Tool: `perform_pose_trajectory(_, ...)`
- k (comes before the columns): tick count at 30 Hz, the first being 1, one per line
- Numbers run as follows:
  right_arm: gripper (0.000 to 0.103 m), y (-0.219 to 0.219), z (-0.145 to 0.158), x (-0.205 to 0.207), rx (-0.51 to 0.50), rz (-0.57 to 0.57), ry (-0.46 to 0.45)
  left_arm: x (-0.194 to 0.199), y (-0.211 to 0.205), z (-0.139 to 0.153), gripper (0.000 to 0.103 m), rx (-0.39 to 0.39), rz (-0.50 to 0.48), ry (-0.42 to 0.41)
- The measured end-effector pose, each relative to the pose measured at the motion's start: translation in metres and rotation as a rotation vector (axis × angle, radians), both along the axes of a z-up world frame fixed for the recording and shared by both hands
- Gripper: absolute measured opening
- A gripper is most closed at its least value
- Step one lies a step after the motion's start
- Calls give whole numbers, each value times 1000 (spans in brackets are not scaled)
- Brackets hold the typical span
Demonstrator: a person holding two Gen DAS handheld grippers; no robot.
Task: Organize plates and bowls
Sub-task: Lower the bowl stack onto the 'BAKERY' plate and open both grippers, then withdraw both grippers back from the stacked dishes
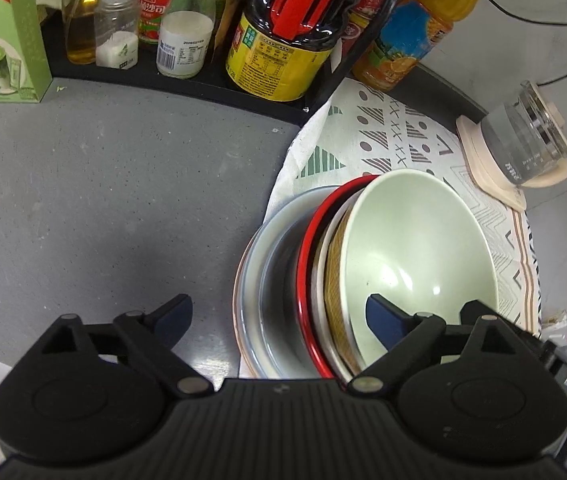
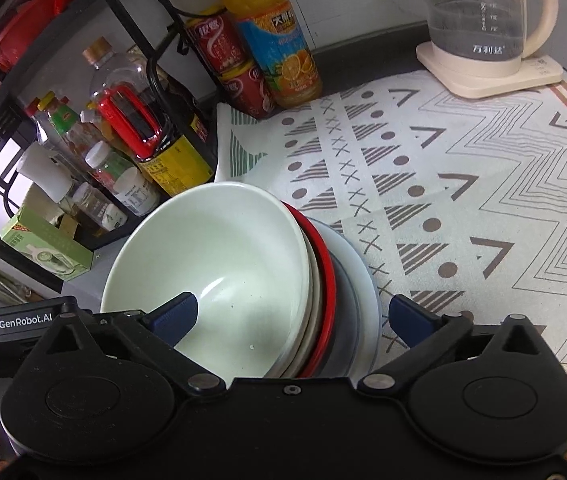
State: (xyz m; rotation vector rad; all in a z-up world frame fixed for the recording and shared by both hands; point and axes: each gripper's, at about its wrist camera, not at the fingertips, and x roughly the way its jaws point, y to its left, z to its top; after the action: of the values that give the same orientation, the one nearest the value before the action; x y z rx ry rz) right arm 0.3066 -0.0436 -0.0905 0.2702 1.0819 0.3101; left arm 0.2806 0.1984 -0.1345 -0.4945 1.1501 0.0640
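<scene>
Fingers [image 1: 171, 316] on both my grippers are hanging wide open, gripping nothing, straddling the green bowl [image 2: 211, 264] that's sitting atop the nested stack [image 1: 283, 280] on the surface's patterned cloth [image 2: 463, 200].

Pale green bowl [image 1: 415, 240] atop nested stack w/ red-rimmed plate [image 1: 309, 256]; on patterned cloth [image 2: 463, 184].

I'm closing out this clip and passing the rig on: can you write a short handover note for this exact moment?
Left tool: open, holding nothing, one finger over the green bowl.
Right tool: open, holding nothing, straddling the stack's rim.
Dishes: green bowl nested on top of a red-rimmed dish and a pale grey plate, all in one stack at the edge of the patterned cloth, beside the condiment rack.
Done: the visible dishes are stacked.
Left: no loose plates or bowls in view; check outside the frames.
</scene>
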Motion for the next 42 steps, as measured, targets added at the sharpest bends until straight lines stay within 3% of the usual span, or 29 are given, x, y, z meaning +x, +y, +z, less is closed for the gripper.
perform_pose_trajectory(4,103,-5,3,-4,1,-28,-8,-4,0,3,93,5,-10,-12)
perform_pose_trajectory(7,103,-10,6,-11,-5,-38,-14,-10,-1,9,103,8,-1,-42)
perform_pose_trajectory(19,103,-41,37,-42,9,-109,-57,-48,-10,33,103,23,18,-106)
perform_pose_trajectory(42,103,-85,97,-186,-58,-183,-233,-183,-51,89,103,129,-111,-238)
